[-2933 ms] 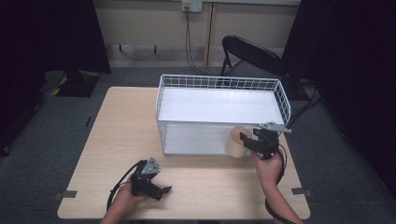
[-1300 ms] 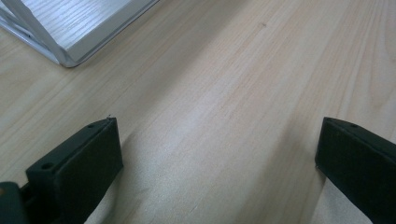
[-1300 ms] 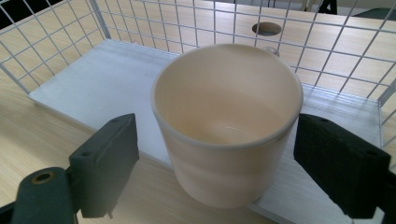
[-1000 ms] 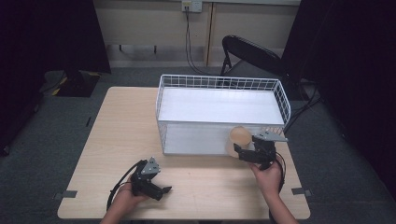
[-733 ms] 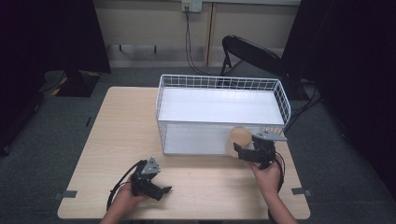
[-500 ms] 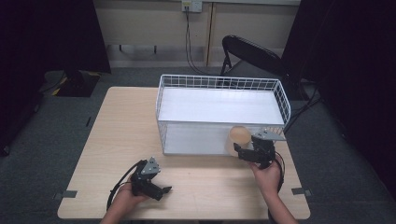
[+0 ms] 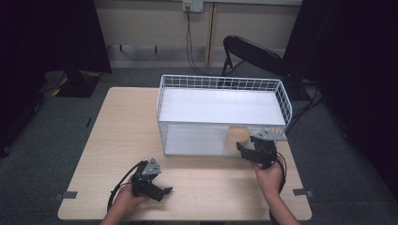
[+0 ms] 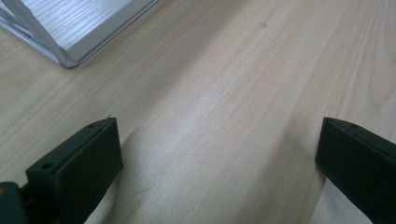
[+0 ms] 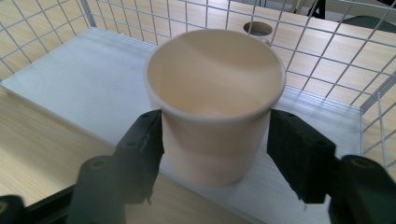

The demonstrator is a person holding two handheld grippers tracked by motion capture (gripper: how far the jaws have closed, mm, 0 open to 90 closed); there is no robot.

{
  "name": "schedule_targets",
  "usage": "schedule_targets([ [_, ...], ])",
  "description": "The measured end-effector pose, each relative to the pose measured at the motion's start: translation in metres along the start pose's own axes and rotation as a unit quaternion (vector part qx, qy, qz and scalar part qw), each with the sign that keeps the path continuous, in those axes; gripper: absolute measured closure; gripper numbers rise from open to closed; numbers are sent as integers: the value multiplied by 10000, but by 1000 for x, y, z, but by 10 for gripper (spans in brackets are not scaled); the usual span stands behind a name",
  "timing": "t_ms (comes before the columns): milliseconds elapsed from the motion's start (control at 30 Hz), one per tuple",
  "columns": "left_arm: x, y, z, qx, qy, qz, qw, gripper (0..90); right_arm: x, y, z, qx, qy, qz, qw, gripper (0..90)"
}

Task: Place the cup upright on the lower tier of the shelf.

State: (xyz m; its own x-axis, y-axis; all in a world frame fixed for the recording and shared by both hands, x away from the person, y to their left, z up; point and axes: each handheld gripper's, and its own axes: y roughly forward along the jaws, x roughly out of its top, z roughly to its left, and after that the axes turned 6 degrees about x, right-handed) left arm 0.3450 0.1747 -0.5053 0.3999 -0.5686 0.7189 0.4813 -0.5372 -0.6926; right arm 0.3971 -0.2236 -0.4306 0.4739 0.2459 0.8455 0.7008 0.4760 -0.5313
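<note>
A beige paper cup [image 9: 215, 93] stands upright on the white board [image 9: 84, 79] at the front right of the wire basket [image 7: 220, 82]. My right gripper [image 9: 215, 135] has just been closing its jaws, with the cup between them. Both pads now touch its sides. From above, the cup [image 7: 238, 136] sits just left of the right gripper [image 7: 241, 149]. My left gripper [image 7: 164, 192] rests low over the wooden table [image 7: 117, 131] near its front edge. Its jaws [image 8: 217, 140] stand wide open with nothing between them.
Wire mesh walls rise close behind and to the right of the cup. A corner of the basket's white base [image 8: 70, 28] lies ahead of the left gripper. A black chair [image 7: 253, 51] stands beyond the table. Cables trail from both grippers.
Since the earliest frame the right gripper has sunk a little and drawn back toward the near edge beside the cup. The left gripper has kept still.
</note>
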Motion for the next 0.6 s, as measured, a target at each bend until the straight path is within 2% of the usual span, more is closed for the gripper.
schedule_targets([
  [33, 0, 0, 0, 1, -1, 2, 10000, 0, 0, 0, 1, -16, -15, 4, 10000, 419],
  [233, 0, 0, 0, 0, -1, 1, 10000, 0, 2, 0, 1, -21, -90, 19, 10000, 479],
  [600, 0, 0, 0, 2, 0, 1, 10000, 0, 3, 0, 1, 13, -86, 13, 10000, 572],
])
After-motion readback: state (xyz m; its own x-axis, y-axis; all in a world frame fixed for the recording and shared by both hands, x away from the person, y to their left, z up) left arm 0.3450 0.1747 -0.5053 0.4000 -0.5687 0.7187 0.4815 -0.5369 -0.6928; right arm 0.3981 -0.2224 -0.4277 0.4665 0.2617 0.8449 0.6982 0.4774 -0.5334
